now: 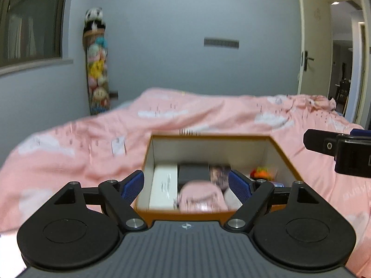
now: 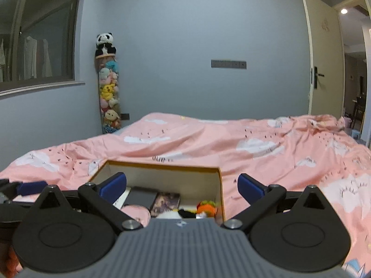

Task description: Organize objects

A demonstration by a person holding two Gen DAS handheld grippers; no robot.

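Box: an open orange-rimmed box point(image 1: 281, 153) with pale inner walls sits on the bed, at the near edge of the pink quilt point(image 2: 255, 143).
Contents: a white carton point(image 1: 163, 187) lies along the box's left wall – beside it a dark flat case point(image 1: 193, 172), a printed booklet point(image 2: 165, 202), a pink pouch point(image 1: 200, 195) nearest the cameras, and an orange-and-yellow toy point(image 2: 206, 205) in the right corner. All lie below the rim.
Left gripper: left gripper point(image 1: 185, 185) hangs above the box's near wall, jaws spread wide, nothing between them.
Right gripper: right gripper point(image 2: 182, 186) hovers over the box's right half, also spread and empty.
Stage: judging by the full box and empty grippers, the sorting looks far along.
Risk: the two grippers are near each other – one could clip the other, or catch the rim and tip the box on the soft quilt.
Beyond: grey wall, a column of plush toys point(image 2: 109, 92), a door point(image 2: 324, 51) ajar.
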